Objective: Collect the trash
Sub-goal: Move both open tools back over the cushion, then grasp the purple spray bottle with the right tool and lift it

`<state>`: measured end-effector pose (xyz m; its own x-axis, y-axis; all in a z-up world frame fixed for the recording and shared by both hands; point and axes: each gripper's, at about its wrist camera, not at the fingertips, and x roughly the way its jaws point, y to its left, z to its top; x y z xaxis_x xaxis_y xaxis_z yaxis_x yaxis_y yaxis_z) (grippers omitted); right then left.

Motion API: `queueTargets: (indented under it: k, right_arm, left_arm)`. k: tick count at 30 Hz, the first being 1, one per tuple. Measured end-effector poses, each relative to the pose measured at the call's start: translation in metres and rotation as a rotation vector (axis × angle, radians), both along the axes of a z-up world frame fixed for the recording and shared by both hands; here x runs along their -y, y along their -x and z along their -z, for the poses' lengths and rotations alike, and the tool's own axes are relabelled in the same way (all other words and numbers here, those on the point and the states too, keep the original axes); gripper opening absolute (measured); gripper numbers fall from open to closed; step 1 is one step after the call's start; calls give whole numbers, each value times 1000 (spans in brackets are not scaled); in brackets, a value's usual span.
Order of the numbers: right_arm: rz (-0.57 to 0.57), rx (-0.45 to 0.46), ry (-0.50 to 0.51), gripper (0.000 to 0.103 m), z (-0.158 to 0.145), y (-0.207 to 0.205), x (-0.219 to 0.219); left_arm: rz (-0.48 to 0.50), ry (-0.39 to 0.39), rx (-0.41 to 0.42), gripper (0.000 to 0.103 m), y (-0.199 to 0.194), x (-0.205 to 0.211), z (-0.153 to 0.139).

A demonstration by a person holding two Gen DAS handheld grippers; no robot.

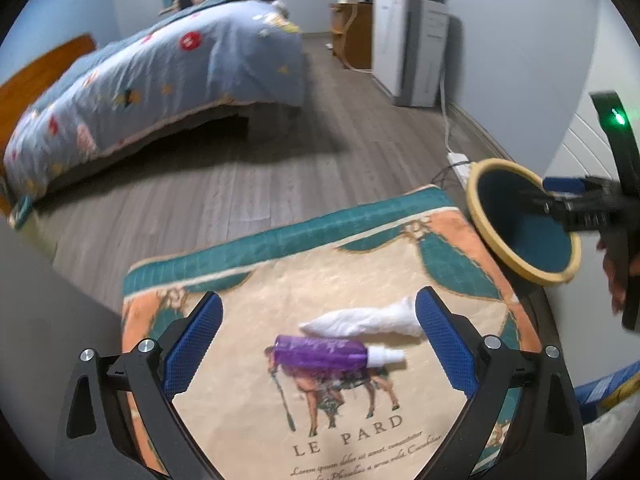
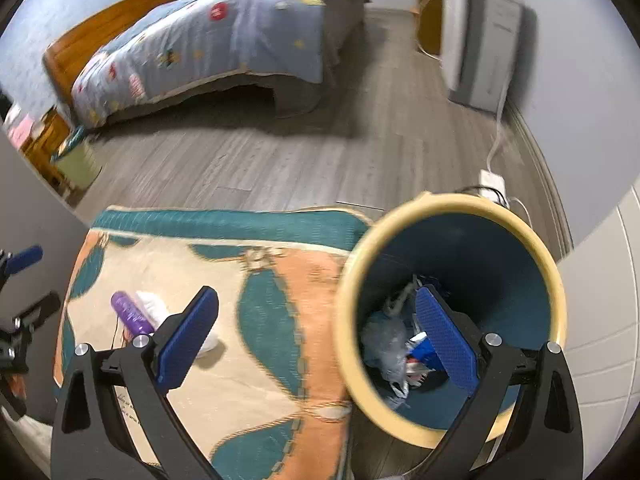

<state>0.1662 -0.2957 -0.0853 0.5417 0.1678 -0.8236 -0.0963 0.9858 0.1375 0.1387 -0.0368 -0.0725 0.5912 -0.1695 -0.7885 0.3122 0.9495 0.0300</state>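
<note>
Grey plank floor [image 1: 256, 184], patterned rug [image 1: 248, 288], quilted bed [image 1: 160, 80]

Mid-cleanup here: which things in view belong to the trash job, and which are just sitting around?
Job: purple spray bottle and crumpled white tissue on the rug; yellow-rimmed bin, already holding trash.

Just around: rug, bed, power strip, white cabinet.

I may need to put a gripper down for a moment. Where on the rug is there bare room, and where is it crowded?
Bare rug lies between the purple bottle and the bin, and along the teal border. The middle is crowded: the white wad lies against the bottle. The floor towards the bed is also free.
</note>
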Motion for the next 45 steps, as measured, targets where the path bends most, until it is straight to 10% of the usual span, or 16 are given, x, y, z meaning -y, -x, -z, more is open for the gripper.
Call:
queueTargets:
  k: [15,28,45]
  right_arm:
    - [-288,-67,81,95,32,1,-129]
    - [-566,-165,179,46,77,13,-242]
    - [-584,-260,241,36,110,6,-268]
  left_arm:
    - [-97,21,-16,96,-15,-69,13]
    - [-149,8,-47,96,-16,-129,25]
    - [-206,52,-93,96,-19,-154,32]
